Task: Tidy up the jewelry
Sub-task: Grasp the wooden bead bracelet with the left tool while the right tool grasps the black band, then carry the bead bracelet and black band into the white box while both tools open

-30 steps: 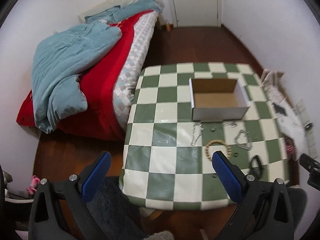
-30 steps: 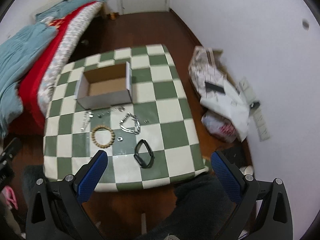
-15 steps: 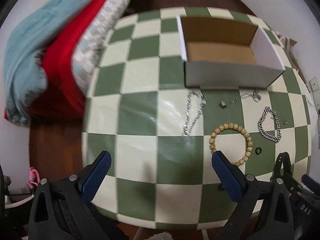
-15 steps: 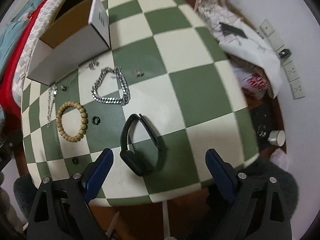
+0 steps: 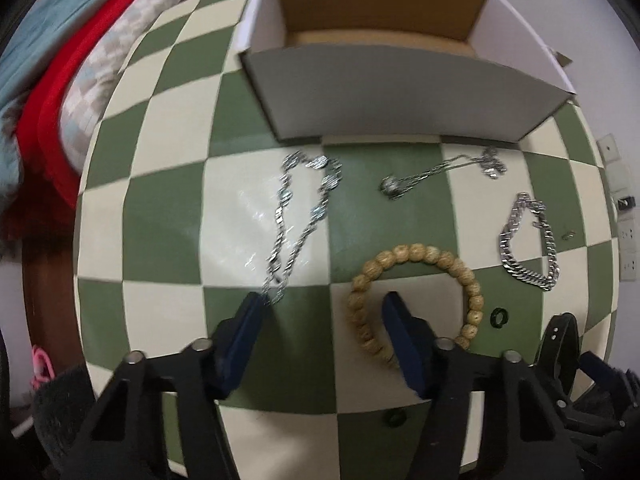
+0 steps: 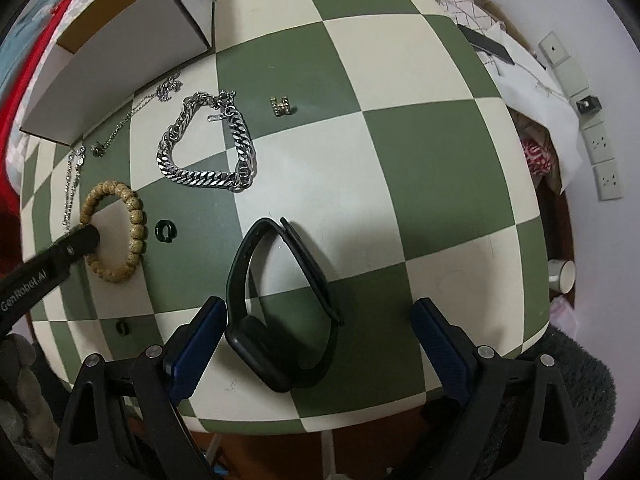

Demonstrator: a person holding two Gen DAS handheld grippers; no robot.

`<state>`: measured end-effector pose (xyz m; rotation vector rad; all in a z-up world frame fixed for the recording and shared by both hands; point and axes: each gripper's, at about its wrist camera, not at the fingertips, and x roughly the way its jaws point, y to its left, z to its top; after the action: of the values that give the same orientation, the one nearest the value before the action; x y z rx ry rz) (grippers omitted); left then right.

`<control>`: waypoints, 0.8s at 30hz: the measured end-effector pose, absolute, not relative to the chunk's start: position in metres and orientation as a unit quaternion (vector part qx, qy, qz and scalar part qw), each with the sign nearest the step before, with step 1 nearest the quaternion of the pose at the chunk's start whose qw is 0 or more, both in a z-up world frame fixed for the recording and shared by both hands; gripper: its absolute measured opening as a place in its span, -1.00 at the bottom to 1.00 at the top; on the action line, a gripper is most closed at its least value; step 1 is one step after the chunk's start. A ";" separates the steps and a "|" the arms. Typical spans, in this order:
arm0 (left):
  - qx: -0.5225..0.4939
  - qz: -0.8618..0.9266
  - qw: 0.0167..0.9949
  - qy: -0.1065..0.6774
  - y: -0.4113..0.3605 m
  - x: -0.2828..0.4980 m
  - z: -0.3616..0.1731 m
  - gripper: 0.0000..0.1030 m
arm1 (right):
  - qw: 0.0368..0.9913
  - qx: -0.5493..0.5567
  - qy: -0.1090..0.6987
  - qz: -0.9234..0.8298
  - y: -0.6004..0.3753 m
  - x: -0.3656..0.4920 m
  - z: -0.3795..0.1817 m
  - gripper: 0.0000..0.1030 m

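Note:
Jewelry lies on a green and cream checkered table (image 5: 168,208). My left gripper (image 5: 324,308) is open low over it, its right finger inside the wooden bead bracelet (image 5: 416,254), its left finger at the end of a silver necklace (image 5: 304,208). A pendant chain (image 5: 440,172), a thick silver chain bracelet (image 5: 528,240) and an open cardboard box (image 5: 384,92) lie beyond. My right gripper (image 6: 316,320) is open around a black watch band (image 6: 280,312). The chain bracelet (image 6: 208,144), a gold earring (image 6: 282,106) and a dark ring (image 6: 165,231) lie ahead.
A bed with red and blue bedding (image 5: 44,80) runs along the table's left side. Papers and bags (image 6: 532,92) lie on the floor to the right, by wall sockets (image 6: 600,148). A small dark ring (image 6: 122,326) sits near the table's front edge.
Both grippers have dropped closer to the table and moved forward. The left now straddles the bead bracelet's edge and has narrowed; the right now brackets the black watch band.

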<state>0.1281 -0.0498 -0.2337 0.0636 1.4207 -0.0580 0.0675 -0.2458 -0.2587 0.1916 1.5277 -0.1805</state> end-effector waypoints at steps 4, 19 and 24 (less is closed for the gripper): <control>0.050 -0.046 0.763 0.643 -0.060 0.125 -0.229 -0.87 | 0.716 0.065 0.690 -0.087 -0.237 0.066 -0.256 0.78; 0.048 -0.044 0.798 0.599 -0.055 0.102 -0.173 -0.88 | 0.749 0.121 0.648 -0.069 -0.250 0.071 -0.227 -0.20; 0.045 -0.049 0.820 0.568 -0.060 0.110 -0.137 -0.88 | 0.771 0.127 0.622 -0.055 -0.243 0.078 -0.198 -0.22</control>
<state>0.1102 -0.0602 -0.1366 0.0959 1.2095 -0.1052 0.0777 -0.2434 -0.1977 0.2749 1.3494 -0.1187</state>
